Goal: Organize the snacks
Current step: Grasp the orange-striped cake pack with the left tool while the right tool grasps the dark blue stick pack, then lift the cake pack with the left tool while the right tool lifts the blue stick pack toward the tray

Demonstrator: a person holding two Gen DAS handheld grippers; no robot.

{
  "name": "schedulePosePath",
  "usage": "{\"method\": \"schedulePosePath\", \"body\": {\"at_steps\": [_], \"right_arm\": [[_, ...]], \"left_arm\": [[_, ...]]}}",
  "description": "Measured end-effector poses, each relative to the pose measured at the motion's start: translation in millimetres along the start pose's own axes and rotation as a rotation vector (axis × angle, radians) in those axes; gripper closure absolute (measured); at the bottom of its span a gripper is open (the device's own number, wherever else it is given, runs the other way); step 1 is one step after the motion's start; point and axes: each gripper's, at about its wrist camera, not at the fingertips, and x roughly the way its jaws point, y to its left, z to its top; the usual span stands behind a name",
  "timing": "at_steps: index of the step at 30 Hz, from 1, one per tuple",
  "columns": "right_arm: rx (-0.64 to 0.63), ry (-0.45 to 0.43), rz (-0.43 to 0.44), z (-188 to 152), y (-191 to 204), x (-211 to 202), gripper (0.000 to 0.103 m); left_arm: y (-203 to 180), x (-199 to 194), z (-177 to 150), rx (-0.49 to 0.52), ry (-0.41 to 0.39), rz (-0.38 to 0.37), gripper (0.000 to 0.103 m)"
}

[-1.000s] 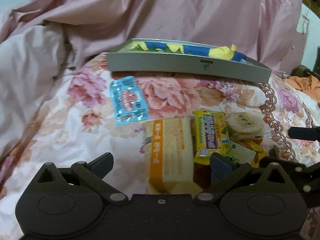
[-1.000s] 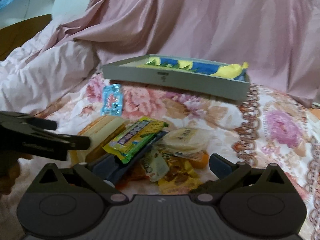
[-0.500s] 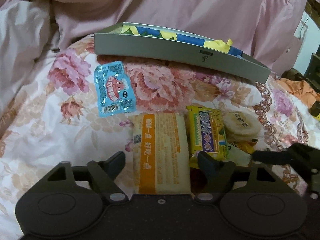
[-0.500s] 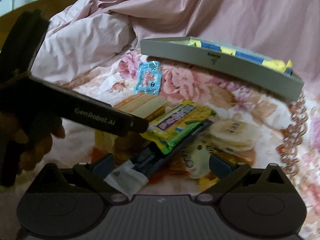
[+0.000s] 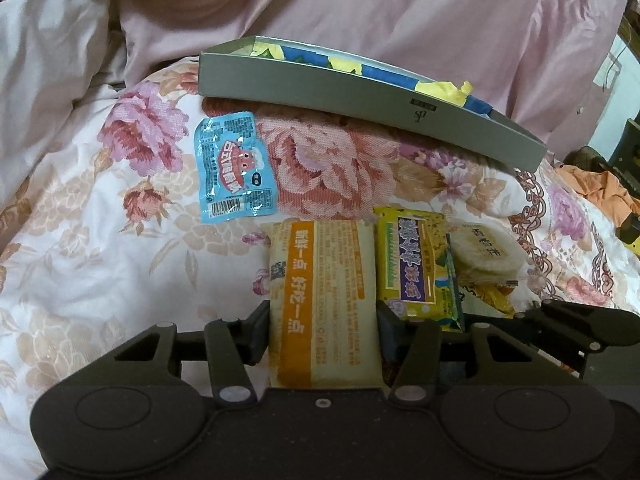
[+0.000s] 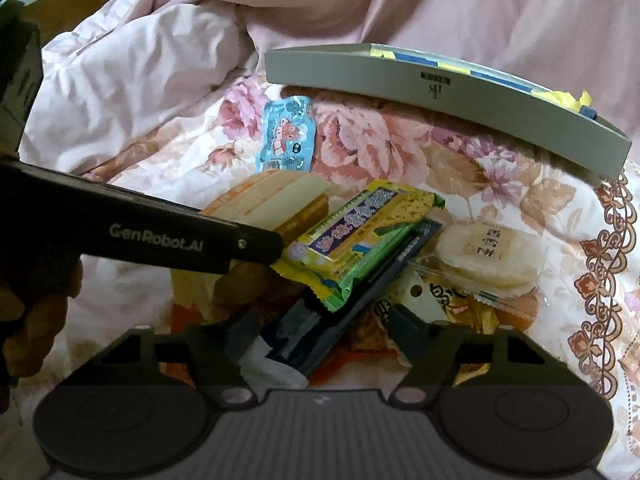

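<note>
The orange-and-cream wafer pack (image 5: 324, 304) lies on the floral bedspread (image 5: 100, 240), clamped between the just-closing jaws of the left gripper (image 5: 322, 330). The soft pack could be crushed or slip free. The right gripper (image 6: 322, 326) has been closing around a dark blue packet (image 6: 360, 300); pad contact cannot be told. The yellow-green snack bar (image 6: 360, 236) resting on it could slide off before the grey tray (image 6: 440, 100) is reached.

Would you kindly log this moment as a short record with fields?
Surface: floral bedspread
Container: grey tray behind the snacks
Left tool: jaws have just been closing, now pressing orange packet
Right tool: jaws have just been closing, dark blue packet between, not gripped
Loose: blue pouch, lying alone before tray
</note>
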Motion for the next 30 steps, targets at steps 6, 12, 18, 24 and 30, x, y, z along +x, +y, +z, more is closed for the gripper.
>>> {"method": "schedulePosePath", "body": {"at_steps": [6, 12, 18, 24, 30], "right_arm": [[-0.023, -0.004, -0.040, -1, 1, -4, 0.053], [-0.111, -0.027, -0.143, -3, 6, -9, 0.067], [-0.188, -0.050, -0.186, -7, 15, -8, 0.071], [-0.308, -0.079, -0.227, -15, 32, -12, 0.077], [-0.397, -0.125, -0.290, -19, 42, -16, 0.082]], "left_arm": [[4, -4, -2, -0.028, -0.012, 0.005, 0.050], [3, -3, -2, -0.030, -0.017, 0.011, 0.049], [0, 9, -3, -0.006, 0.019, 0.019, 0.046], [0, 9, -5, -0.010, 0.016, 0.025, 0.049], [-1, 5, -9, -0.018, -0.008, 0.042, 0.050]]}}
